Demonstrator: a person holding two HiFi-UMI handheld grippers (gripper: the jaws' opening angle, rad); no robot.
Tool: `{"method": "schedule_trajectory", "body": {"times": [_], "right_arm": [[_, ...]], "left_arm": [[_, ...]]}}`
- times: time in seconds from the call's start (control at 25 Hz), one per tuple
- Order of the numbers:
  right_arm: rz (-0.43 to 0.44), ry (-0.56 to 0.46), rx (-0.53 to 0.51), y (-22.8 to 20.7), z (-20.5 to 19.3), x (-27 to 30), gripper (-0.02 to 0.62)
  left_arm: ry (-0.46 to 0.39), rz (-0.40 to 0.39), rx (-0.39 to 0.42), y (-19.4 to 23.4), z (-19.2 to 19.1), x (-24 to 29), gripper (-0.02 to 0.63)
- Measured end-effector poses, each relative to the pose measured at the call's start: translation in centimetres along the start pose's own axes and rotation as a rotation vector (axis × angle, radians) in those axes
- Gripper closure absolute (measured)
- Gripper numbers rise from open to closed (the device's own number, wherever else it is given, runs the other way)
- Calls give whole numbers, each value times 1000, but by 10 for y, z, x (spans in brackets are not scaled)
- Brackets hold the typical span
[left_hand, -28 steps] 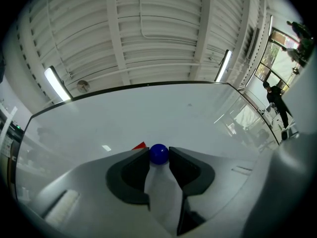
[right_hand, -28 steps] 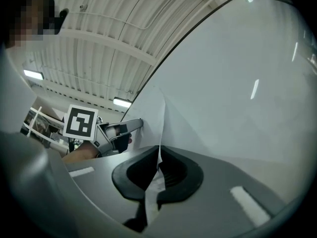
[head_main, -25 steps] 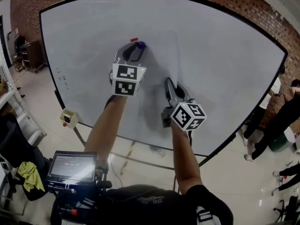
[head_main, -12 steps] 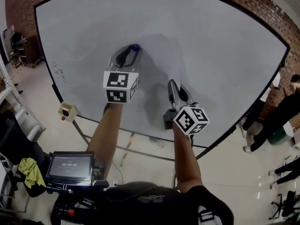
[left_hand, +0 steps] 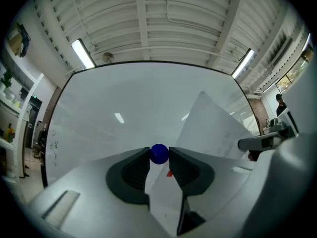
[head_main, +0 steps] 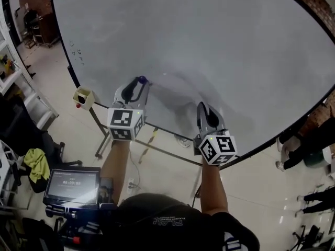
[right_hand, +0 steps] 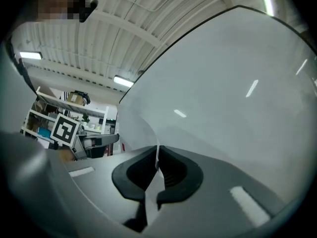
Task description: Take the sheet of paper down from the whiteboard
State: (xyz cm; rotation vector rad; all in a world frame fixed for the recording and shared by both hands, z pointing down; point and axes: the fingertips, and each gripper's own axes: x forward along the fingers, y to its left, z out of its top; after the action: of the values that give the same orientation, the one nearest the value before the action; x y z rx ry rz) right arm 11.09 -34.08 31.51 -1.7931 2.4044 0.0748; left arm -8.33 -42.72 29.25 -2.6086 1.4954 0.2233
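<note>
sheet of paper (right_hand: 138, 128) pinched in closed right gripper (right_hand: 158, 150), left gripper (head_main: 138, 83) clamped on blue magnet (left_hand: 159, 153)

1. The whiteboard (head_main: 220, 41) is walling off the whole far side.
2. Its stand bars (head_main: 167, 153) are crossing low underneath.
3. A monitor (head_main: 71, 186) is crowding the near left.
4. People (head_main: 314, 135) are standing at the right.
5. The floor (head_main: 256, 192) between them is lying open.

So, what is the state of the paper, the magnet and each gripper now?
Paper: curled, one edge pinched in the right jaws.
Magnet: clamped between the left jaws.
Left gripper: shut on the magnet.
Right gripper: shut on the paper.
Whiteboard: upright, almost blank.
</note>
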Motion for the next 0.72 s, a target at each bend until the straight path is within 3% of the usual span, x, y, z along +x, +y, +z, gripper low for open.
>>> {"method": "schedule_trajectory", "body": {"times": [0.16, 0.36, 0.72], "right_arm": [[5, 82, -26, 9, -32, -7, 581], [-1, 150, -63, 25, -73, -4, 581], [8, 230, -36, 36, -119, 0, 581]], "left_arm": [[80, 23, 6, 3, -37, -27, 483], [98, 40, -24, 9, -61, -51, 483], [175, 120, -62, 30, -101, -85, 483]]}}
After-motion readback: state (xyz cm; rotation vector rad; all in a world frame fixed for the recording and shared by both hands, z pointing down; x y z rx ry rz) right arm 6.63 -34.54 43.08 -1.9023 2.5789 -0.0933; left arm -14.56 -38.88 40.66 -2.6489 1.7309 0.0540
